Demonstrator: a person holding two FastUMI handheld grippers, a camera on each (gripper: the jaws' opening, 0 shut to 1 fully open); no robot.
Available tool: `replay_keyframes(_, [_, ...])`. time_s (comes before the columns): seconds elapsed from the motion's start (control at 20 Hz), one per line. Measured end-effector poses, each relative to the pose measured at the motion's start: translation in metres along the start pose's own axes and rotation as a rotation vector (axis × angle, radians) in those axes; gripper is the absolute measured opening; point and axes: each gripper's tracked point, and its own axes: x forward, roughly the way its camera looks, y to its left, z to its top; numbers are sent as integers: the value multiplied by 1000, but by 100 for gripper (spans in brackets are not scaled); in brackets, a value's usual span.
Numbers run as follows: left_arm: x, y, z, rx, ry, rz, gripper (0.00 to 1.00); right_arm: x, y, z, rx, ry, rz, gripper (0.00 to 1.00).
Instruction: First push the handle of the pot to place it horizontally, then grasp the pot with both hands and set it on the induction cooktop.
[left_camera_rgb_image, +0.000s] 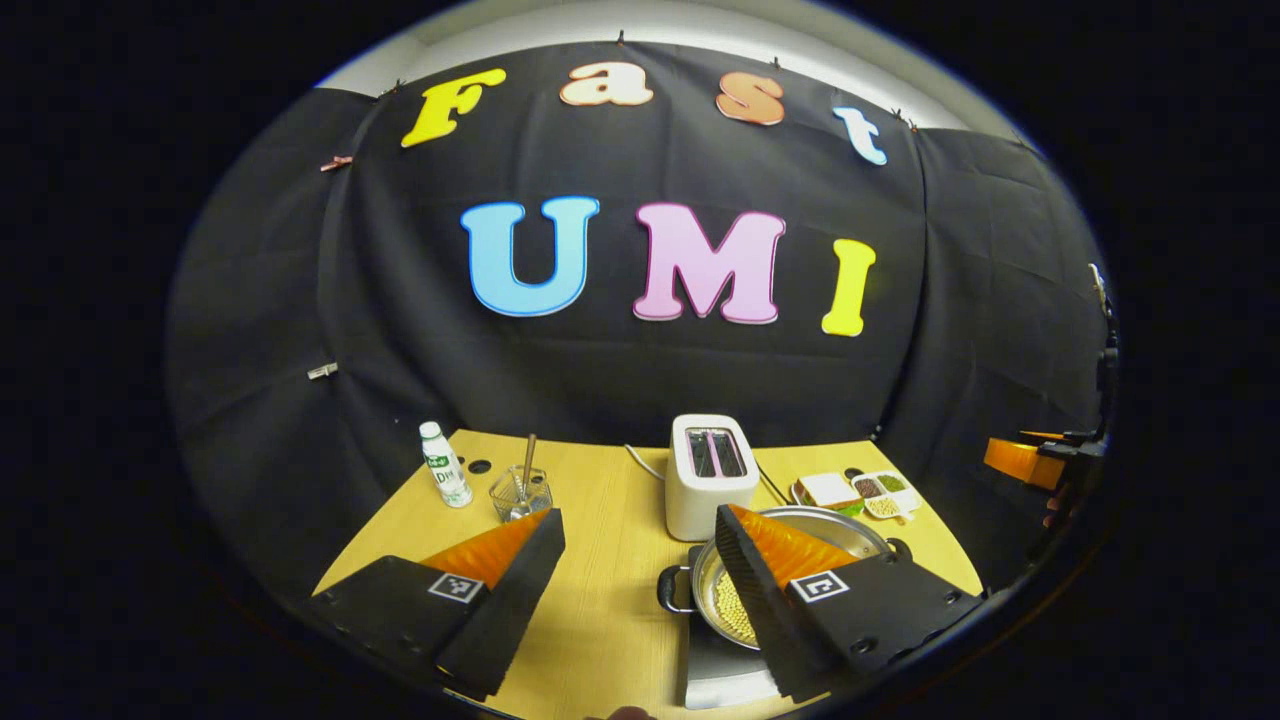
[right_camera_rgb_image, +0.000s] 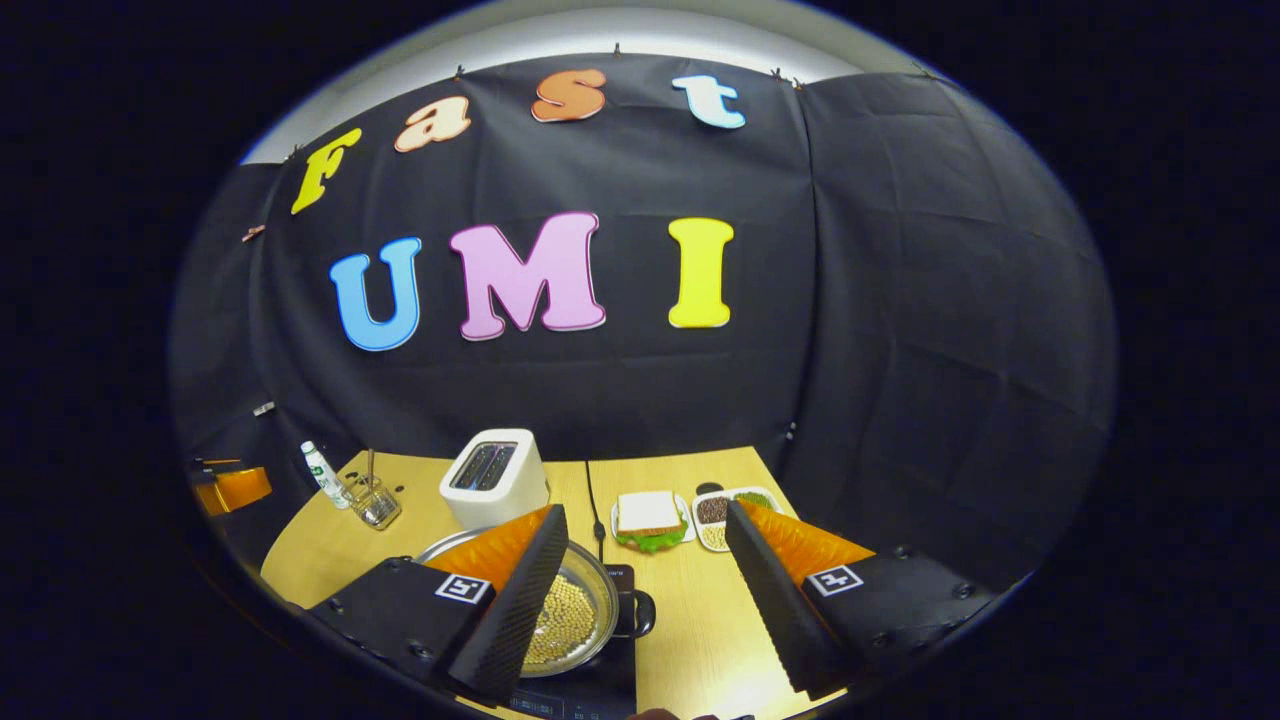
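- Presently, in the left gripper view, I find my left gripper (left_camera_rgb_image: 640, 525) raised above the yellow wooden table (left_camera_rgb_image: 610, 580), its fingers spread wide apart and gripping nothing.
- The round steel pot with pale beans inside (left_camera_rgb_image: 735, 600) sits on the dark flat induction cooktop (left_camera_rgb_image: 725, 680) near the table's front edge; one black side handle (left_camera_rgb_image: 672, 588) points towards the gap between my fingers.
- In the right gripper view, my right gripper (right_camera_rgb_image: 645, 525) likewise stands open and empty above the table, with the pot under its left finger.
- Behind the pot I note a white two-slot toaster (left_camera_rgb_image: 710, 475), a sandwich on a white plate (right_camera_rgb_image: 650, 520) and a white divided dish of grains (right_camera_rgb_image: 725, 505).
- At the far left stand a small white bottle (left_camera_rgb_image: 445, 465) and a clear glass holding a spoon (left_camera_rgb_image: 520, 492).
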Motion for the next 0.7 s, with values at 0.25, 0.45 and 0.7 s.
replay_keyframes(0.25, [-42,16,40,10,-109,23,95,-44,6,57,39,-184,-9,98])
replay_keyframes(0.45, [-76,28,56,29,-169,45,95,-83,2,85,-14,-319,-58,98])
replay_keyframes(0.7, [-109,31,42,0,-214,54,95,-120,18,78,-3,-321,-60,98])
